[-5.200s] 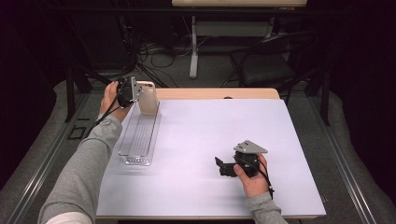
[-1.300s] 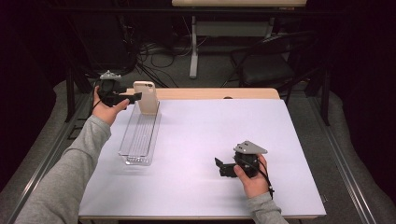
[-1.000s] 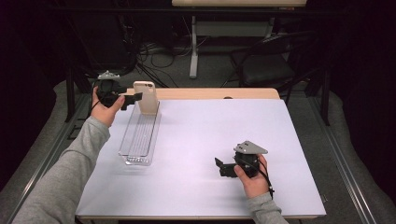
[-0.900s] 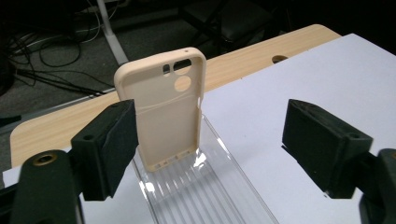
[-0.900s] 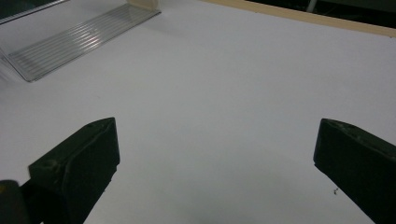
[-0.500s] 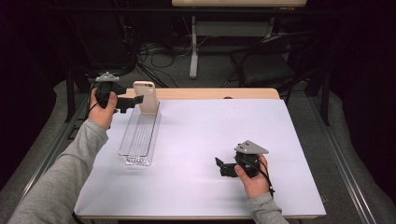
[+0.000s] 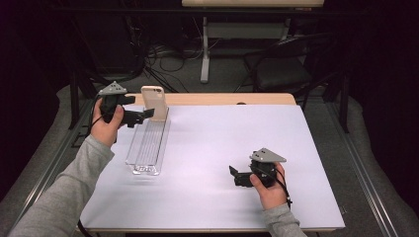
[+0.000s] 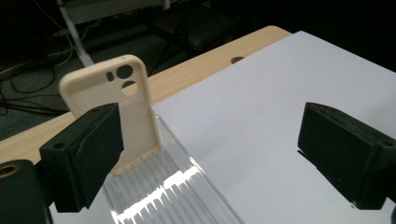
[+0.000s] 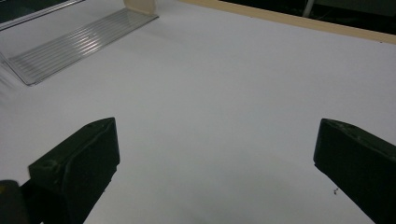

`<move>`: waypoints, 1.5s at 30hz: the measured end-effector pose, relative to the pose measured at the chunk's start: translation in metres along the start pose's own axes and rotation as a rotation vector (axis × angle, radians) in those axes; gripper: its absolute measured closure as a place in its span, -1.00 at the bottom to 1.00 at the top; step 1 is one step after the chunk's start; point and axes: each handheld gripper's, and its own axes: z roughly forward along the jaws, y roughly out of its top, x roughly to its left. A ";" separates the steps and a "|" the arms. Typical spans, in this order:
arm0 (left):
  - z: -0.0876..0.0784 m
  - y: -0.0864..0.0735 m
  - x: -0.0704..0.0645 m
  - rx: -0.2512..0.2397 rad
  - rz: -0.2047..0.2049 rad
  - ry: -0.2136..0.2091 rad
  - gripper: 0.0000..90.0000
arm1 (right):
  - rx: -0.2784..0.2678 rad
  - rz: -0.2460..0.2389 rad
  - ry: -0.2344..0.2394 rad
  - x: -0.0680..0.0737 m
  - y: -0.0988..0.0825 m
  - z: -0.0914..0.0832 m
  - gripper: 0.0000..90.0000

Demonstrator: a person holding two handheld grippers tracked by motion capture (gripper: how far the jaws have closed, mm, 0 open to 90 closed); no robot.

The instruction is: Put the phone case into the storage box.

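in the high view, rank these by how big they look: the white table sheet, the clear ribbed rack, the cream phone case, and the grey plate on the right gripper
1. white table sheet, largest.
2. clear ribbed rack.
3. cream phone case and grey plate on the right gripper: they look alike in size, and the plate sits nearer the camera, so I leave them unranked.

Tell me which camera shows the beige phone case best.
The left gripper view: the phone case stands close up, camera cutouts clear, in the clear rack. The high view shows it small; the right gripper view catches just its bottom edge.
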 end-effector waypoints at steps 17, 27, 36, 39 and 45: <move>-0.031 -0.023 -0.050 -0.032 0.043 -0.145 -0.84 | 0.014 -0.042 0.043 0.003 0.013 -0.014 -1.00; -0.040 -0.046 -0.071 -0.059 0.044 -0.152 -0.84 | -0.006 -0.059 0.037 -0.002 0.016 -0.039 -1.00; -0.044 -0.067 -0.083 -0.057 0.060 -0.153 -0.84 | -0.006 -0.059 0.039 -0.006 0.010 -0.055 -1.00; -0.047 -0.073 -0.085 -0.056 0.058 -0.144 -0.84 | -0.009 -0.050 0.034 -0.006 0.007 -0.059 -1.00; -0.053 -0.087 -0.083 -0.071 0.030 -0.136 -0.84 | -0.007 -0.054 0.028 -0.007 0.002 -0.062 -1.00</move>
